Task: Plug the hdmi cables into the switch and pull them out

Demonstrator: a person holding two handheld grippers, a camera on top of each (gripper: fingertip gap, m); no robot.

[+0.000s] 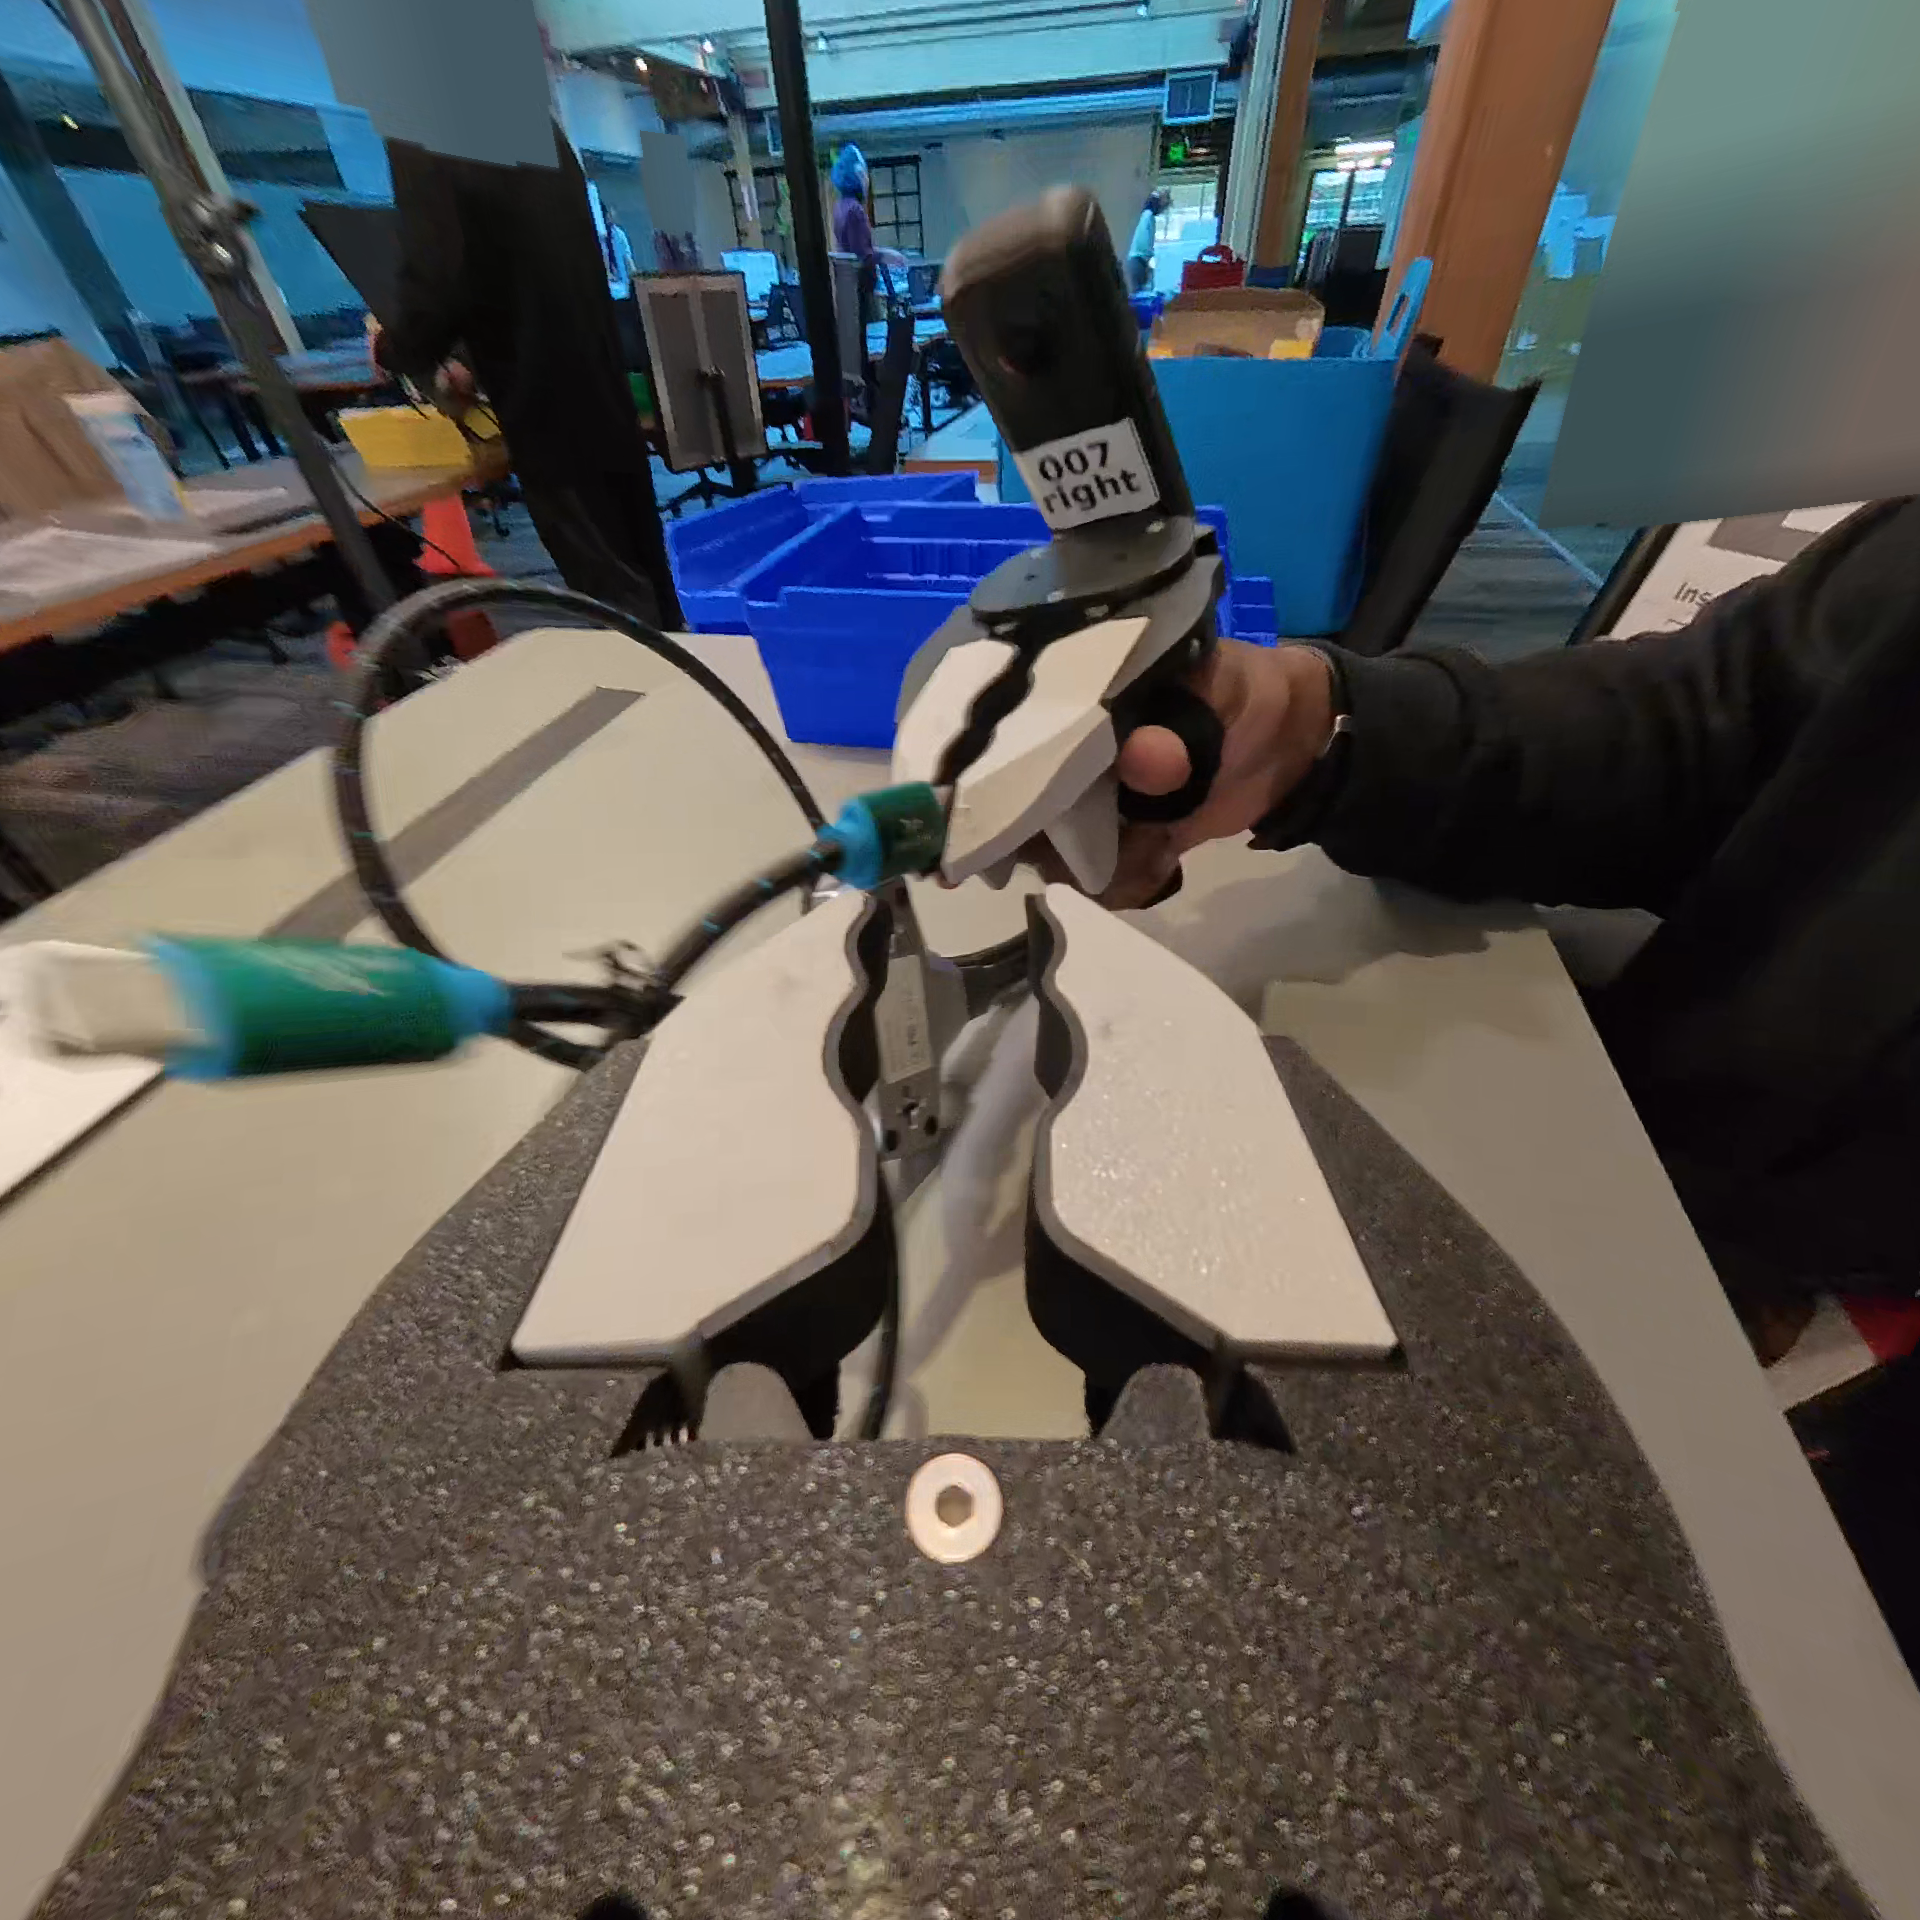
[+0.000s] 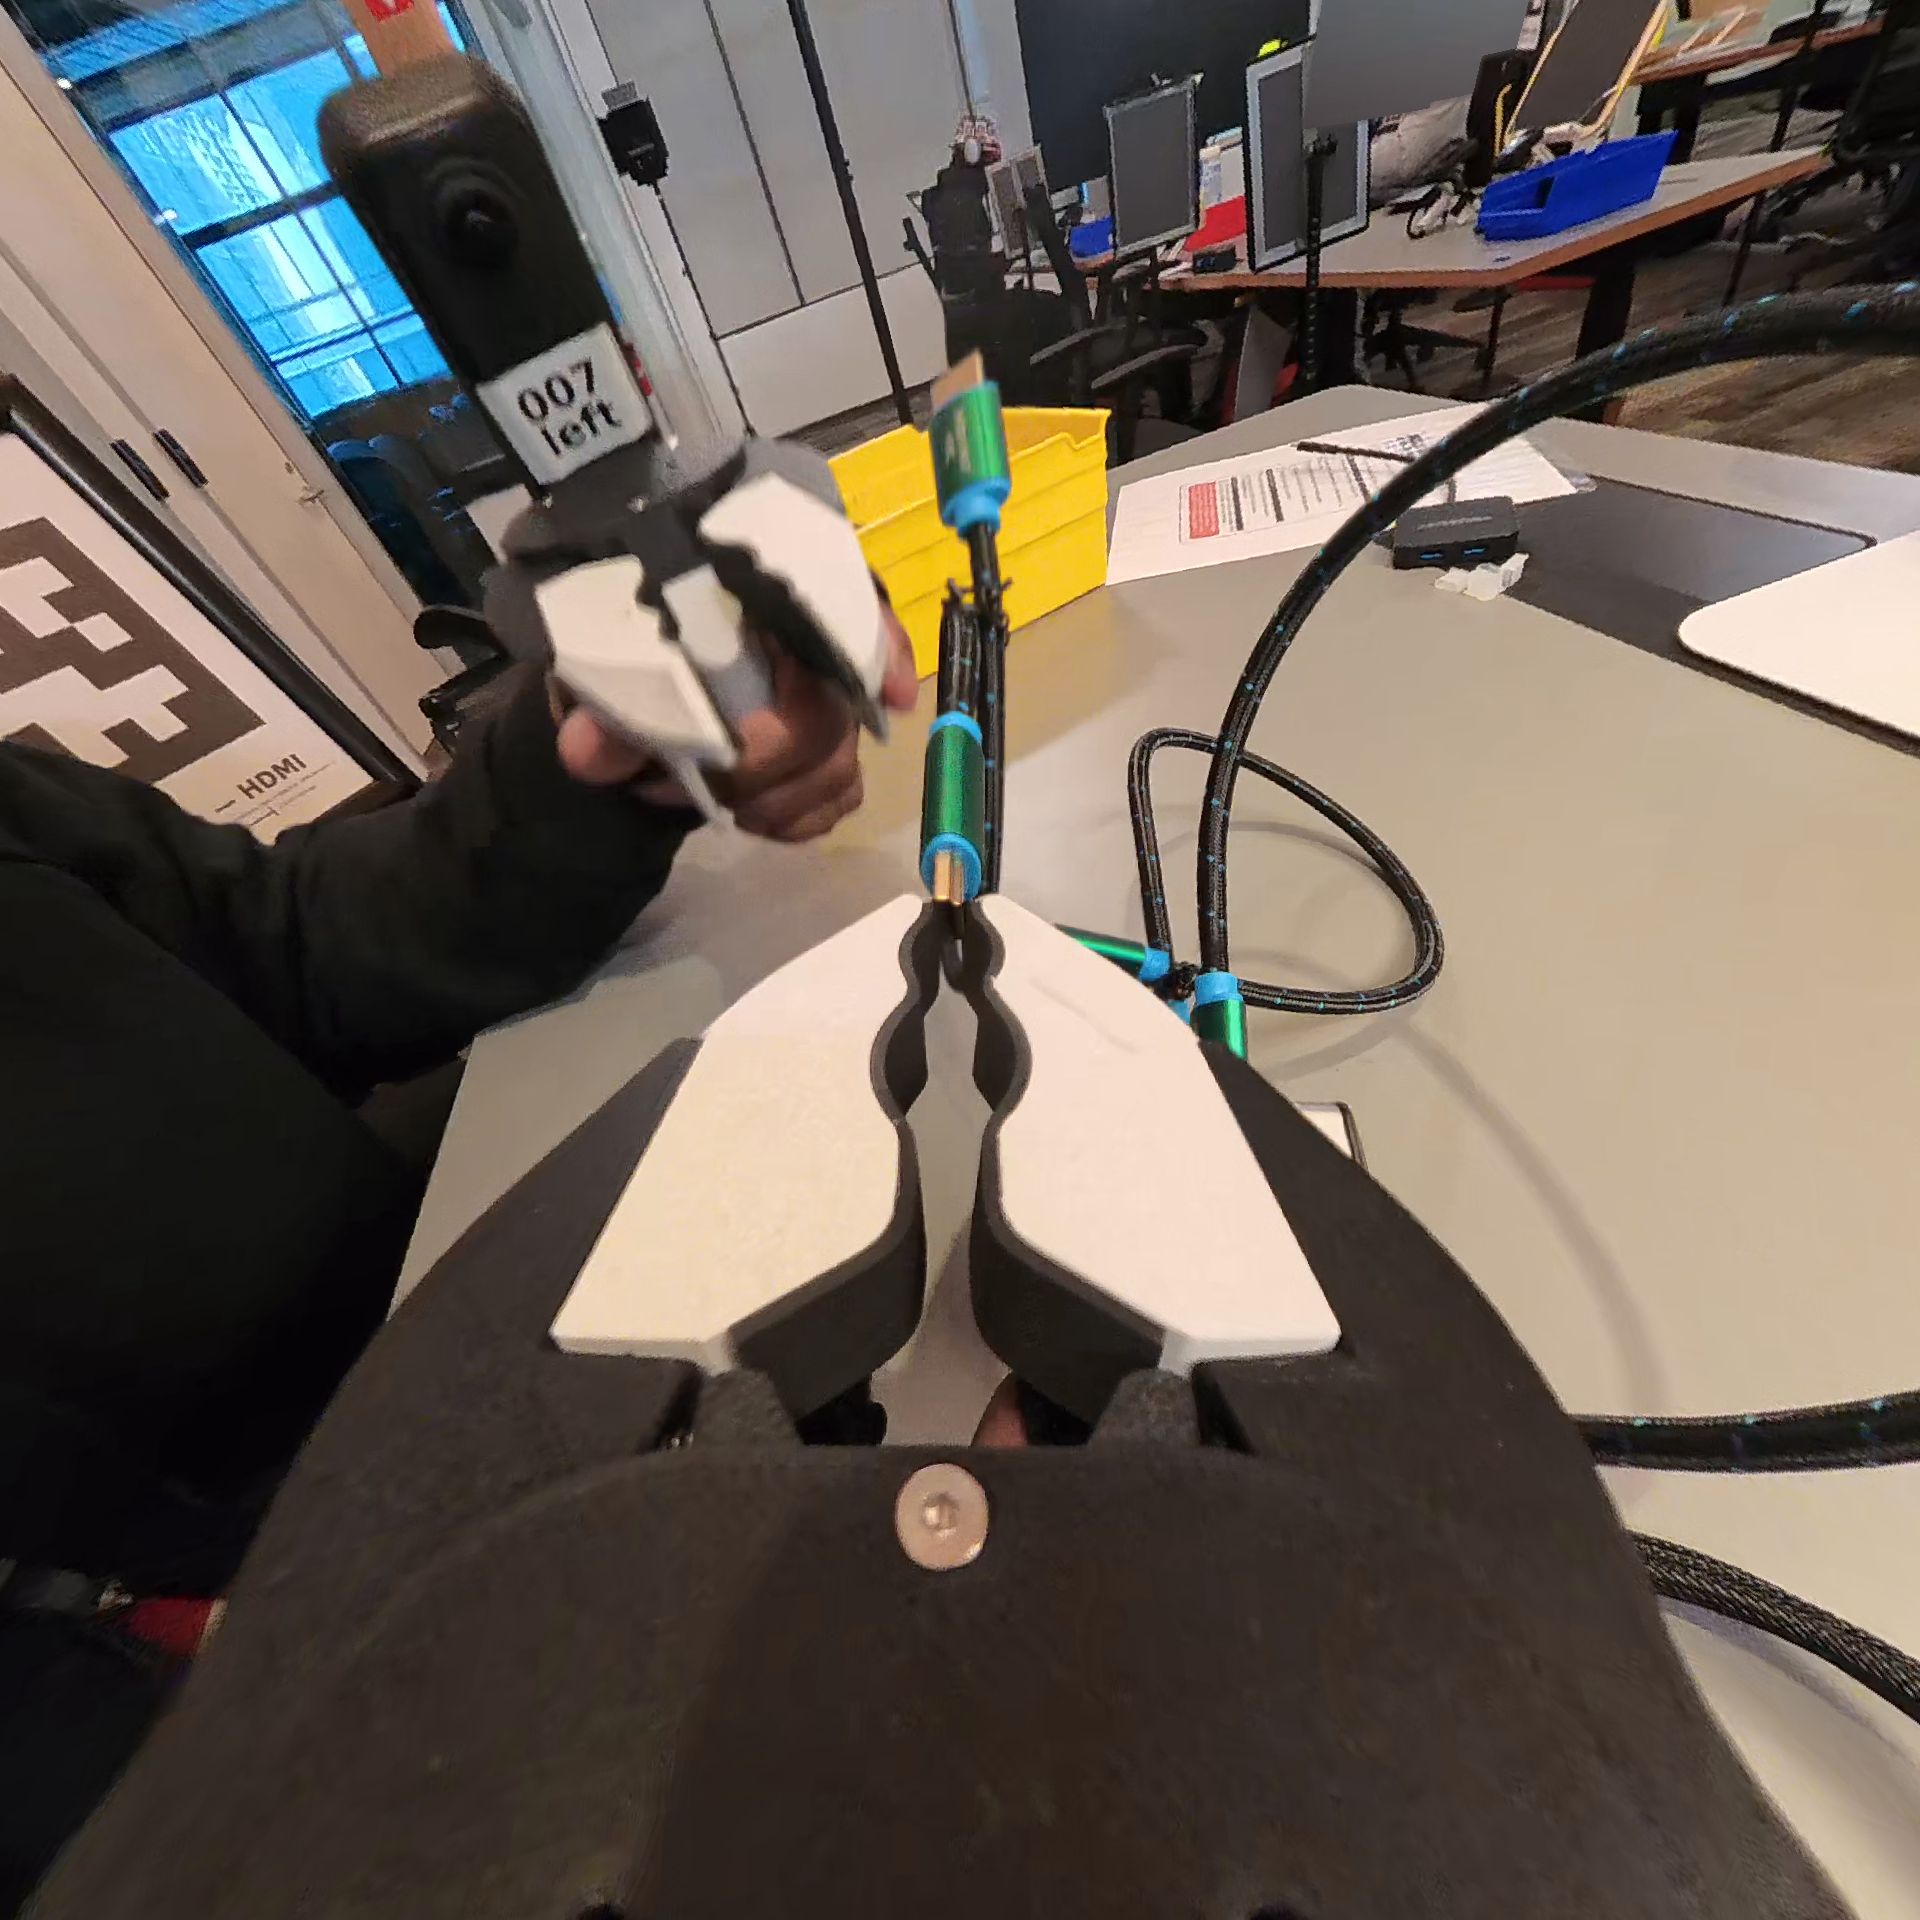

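Both grippers hover above the grey table (image 2: 1455,831). Left gripper (image 1: 951,920): jaws pinch a small grey switch (image 1: 909,1039), seen only in its own view. Right gripper (image 2: 951,920): jaws pressed on a green HDMI plug (image 2: 951,800). Only the right wrist view shows a black hub (image 2: 1455,530) far off.
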